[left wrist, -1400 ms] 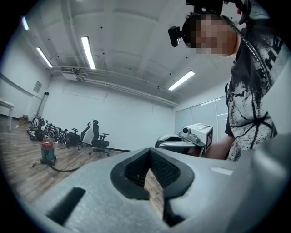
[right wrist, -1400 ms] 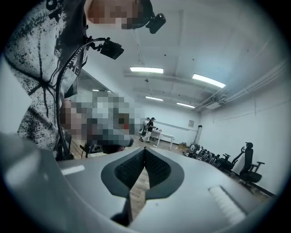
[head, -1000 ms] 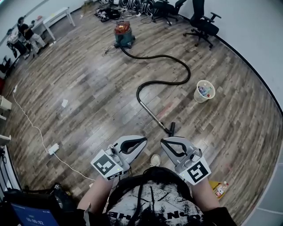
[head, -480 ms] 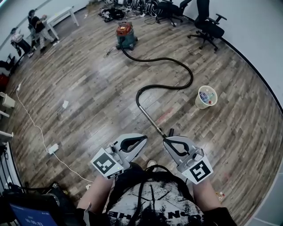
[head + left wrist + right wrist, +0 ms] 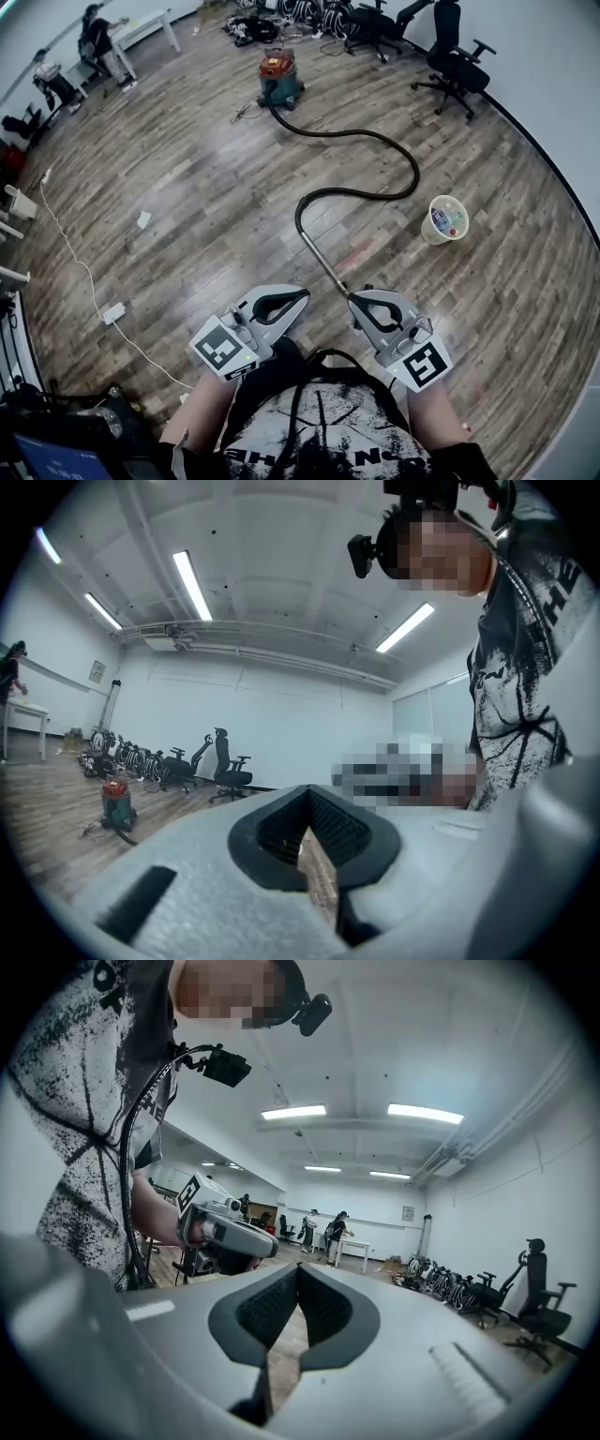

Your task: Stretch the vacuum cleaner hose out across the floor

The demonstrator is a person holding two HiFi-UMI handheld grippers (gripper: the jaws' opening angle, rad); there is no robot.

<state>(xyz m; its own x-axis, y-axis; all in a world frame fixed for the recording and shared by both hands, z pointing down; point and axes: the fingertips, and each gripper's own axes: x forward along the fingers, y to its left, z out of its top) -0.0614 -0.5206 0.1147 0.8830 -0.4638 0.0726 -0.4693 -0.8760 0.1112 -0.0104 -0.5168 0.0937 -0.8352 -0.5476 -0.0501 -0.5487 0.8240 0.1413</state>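
Two pairs of tongs are closed with nothing between the jaws. The left tongs (image 5: 302,298) and the right tongs (image 5: 354,302) are held level, side by side, their tips angled toward each other. Each gripper view shows only a sliver of floor (image 5: 187,187) behind the shut pads.

The vacuum cleaner (image 5: 279,75) stands well apart from them across the wood. From it the hose (image 5: 394,150) snakes toward the person in an S. It swings through a wide bend near the bucket (image 5: 445,218), hooks tightly back, then joins the straight tube (image 5: 322,253). The tube's long axis runs diagonally away from the vacuum cleaner toward the right tongs.

In the head view, the tube's end farthest from the vacuum cleaner lies just beside the right tongs' tip, so the right hand is nearer and the left tongs sit slightly further off. Whether tongs and tube touch cannot be told. The hose is not yet stretched. I judge the grip should go across the tube, followed by a pull straight away from the vacuum cleaner.
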